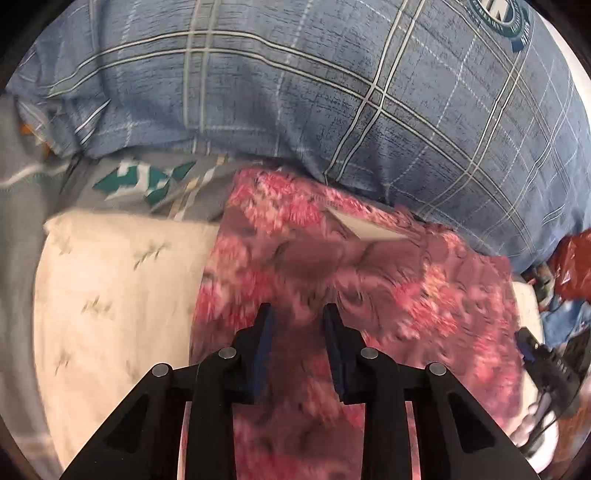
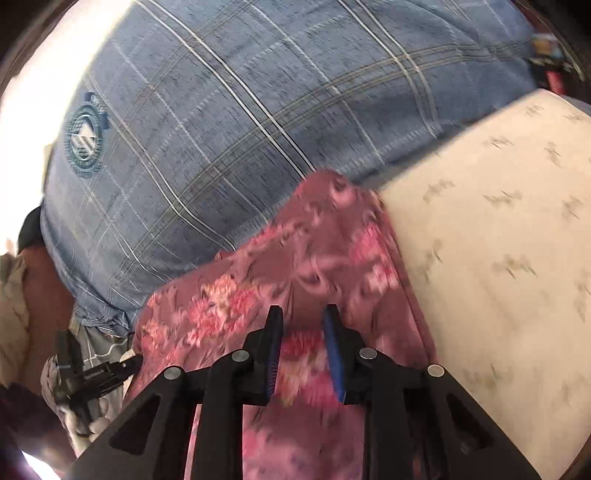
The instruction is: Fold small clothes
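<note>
You cannot read any text here. The blue plaid quilt [image 1: 332, 92] carries a round teal emblem [image 1: 502, 18] with lettering around its ring, but the letters are too small and blurred to make out; in the right wrist view the same emblem [image 2: 85, 140] is no clearer. Below the quilt, a small pale print stands on the other gripper's black body [image 2: 96, 374], also unreadable.

The garment [image 1: 332, 280] is pink with a floral print. The quilt [image 1: 332, 92] is blue plaid; the sheet [image 1: 110, 288] is cream with faint sprigs.
</note>
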### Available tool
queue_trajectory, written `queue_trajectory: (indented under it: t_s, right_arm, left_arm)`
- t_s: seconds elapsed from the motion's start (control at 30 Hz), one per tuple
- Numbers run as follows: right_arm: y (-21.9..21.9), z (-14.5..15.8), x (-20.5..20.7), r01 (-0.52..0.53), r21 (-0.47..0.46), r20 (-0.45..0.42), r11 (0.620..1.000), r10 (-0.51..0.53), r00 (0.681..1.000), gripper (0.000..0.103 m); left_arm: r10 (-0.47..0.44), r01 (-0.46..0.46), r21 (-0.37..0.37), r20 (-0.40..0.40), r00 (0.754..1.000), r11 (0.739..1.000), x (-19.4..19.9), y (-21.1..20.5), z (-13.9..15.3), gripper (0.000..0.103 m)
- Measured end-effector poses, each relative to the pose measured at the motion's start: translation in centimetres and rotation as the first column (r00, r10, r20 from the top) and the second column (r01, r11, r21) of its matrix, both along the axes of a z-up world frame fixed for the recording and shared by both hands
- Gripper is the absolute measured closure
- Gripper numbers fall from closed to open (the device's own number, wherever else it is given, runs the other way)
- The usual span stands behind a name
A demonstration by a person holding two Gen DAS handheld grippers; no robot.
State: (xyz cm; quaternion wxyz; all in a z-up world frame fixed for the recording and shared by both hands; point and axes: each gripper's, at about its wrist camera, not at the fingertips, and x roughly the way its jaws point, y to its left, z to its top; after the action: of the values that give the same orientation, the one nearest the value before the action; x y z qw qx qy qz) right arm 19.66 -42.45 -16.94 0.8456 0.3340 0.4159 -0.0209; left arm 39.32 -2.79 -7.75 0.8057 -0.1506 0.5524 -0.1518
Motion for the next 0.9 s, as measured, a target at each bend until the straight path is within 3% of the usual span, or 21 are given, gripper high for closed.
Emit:
queue_trajectory:
  t_s: [0.07,0.1,0.13,0.17,0.2,0.23,0.27,0.33,0.47,0.57,0.8,0.9]
  right_arm:
    - [0.2,2.4,-2.4,0.010,-0.011,0.055,1.000,-0.009,0.998,0.076]
    - [0.6,3.4,-3.8,0.020,-0.049,0.081,0.999,-0.016,0.997,0.072]
    - [1.1,3.8,-5.1,0.037,-0.094,0.100,0.995,-0.027,0.995,0.064]
    - [1.3,3.9,-6.4,0.051,-0.129,0.108,0.990,-0.037,0.993,0.058]
    - [1.5,3.5,-7.5,0.064,-0.168,0.093,0.984,-0.049,0.994,0.045]
    - [1.8,2.3,-7.9,0.070,-0.192,0.042,0.979,-0.063,0.997,0.041]
    - [1.4,1.0,-7.8,0.073,-0.197,-0.005,0.978,-0.075,0.997,0.040]
    - [2.4,0.4,-8.8,0.104,-0.279,0.069,0.955,-0.088,0.994,0.040]
    - [3.9,0.0,-9.1,0.124,-0.370,0.097,0.921,-0.095,0.991,0.033]
    - [3.5,0.1,-9.3,0.114,-0.336,0.102,0.935,-0.084,0.991,0.023]
    - [2.3,0.8,-10.3,0.116,-0.231,0.155,0.966,-0.082,0.985,0.017]
    - [2.7,1.9,-10.9,0.169,-0.231,0.192,0.958,-0.125,0.973,0.016]
  left_arm:
    - [-0.010,0.007,-0.135,-0.017,1.000,0.991,-1.7,1.6,1.6,0.077]
    - [-0.006,0.005,-0.164,-0.008,1.000,0.987,-2.9,2.3,2.2,0.072]
    - [-0.001,0.002,-0.170,0.006,1.000,0.985,-4.2,2.9,2.6,0.060]
    - [0.012,-0.010,-0.166,0.010,1.000,0.986,-5.5,3.2,2.3,0.052]
    - [0.028,-0.028,-0.154,-0.001,1.000,0.988,-6.5,3.8,1.6,0.045]
    - [0.034,-0.036,-0.137,-0.019,0.999,0.990,-7.4,3.9,0.8,0.046]
    - [0.032,-0.037,-0.120,-0.040,0.999,0.992,-8.5,4.4,-0.5,0.048]
    - [0.026,-0.022,-0.087,0.051,0.998,0.996,-10.1,4.4,-0.2,0.049]
    - [0.024,-0.022,-0.048,0.035,0.999,0.999,-11.7,4.6,0.7,0.049]
    - [0.046,-0.044,-0.081,0.015,0.999,0.996,-11.6,4.8,1.2,0.049]
    - [0.095,-0.107,-0.259,-0.060,0.994,0.960,-10.6,5.4,1.8,0.050]
    - [0.091,-0.089,-0.255,-0.003,0.996,0.963,-9.7,5.0,4.6,0.047]
